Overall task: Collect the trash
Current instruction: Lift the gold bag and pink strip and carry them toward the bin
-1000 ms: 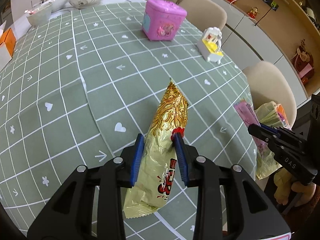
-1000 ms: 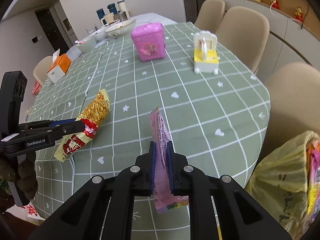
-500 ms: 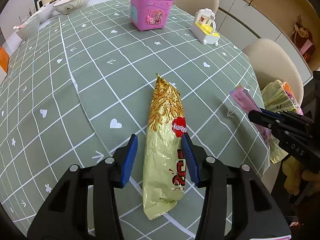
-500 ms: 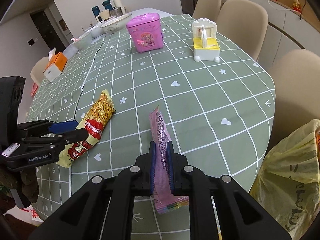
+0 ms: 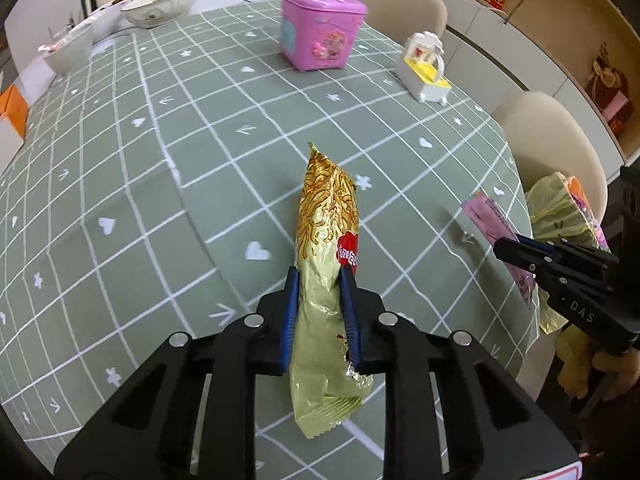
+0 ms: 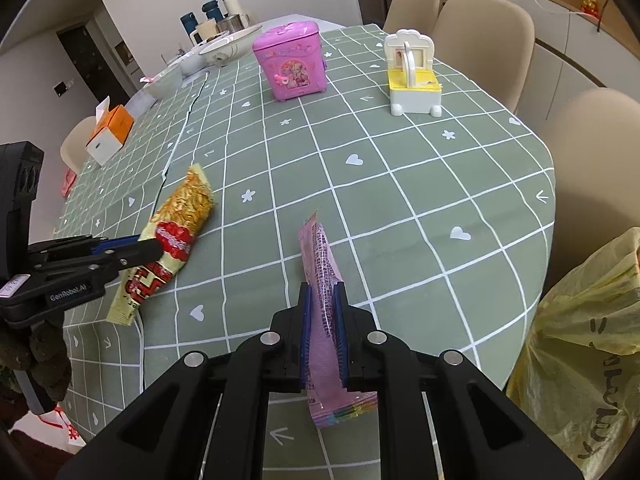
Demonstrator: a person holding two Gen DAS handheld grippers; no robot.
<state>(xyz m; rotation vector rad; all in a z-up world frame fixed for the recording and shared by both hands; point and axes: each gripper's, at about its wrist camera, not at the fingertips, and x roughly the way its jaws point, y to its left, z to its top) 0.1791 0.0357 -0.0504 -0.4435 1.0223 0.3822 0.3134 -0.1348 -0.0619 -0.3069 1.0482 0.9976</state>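
Two grippers each pinch a wrapper above the table (image 6: pixel 400 184). The left gripper (image 5: pixel 320 280) is closing on a noodle packet (image 5: pixel 326 240); the right gripper (image 6: pixel 322 292) clamps a pink wrapper (image 6: pixel 320 264). A yellow bag (image 6: pixel 580 360) beside the table likely awaits both.

Gold noodle packet (image 5: pixel 326 248), crinkled, far end toward 12 o'clock. Pink wrapper (image 6: pixel 322 264), edge-up. Yellow trash bag (image 6: pixel 580 344), 3 o'clock, off-table.

Glossy foil noodle packet (image 5: pixel 328 216), matt cloth tablecloth (image 5: pixel 160 208), shiny pink plastic box (image 5: pixel 320 36)
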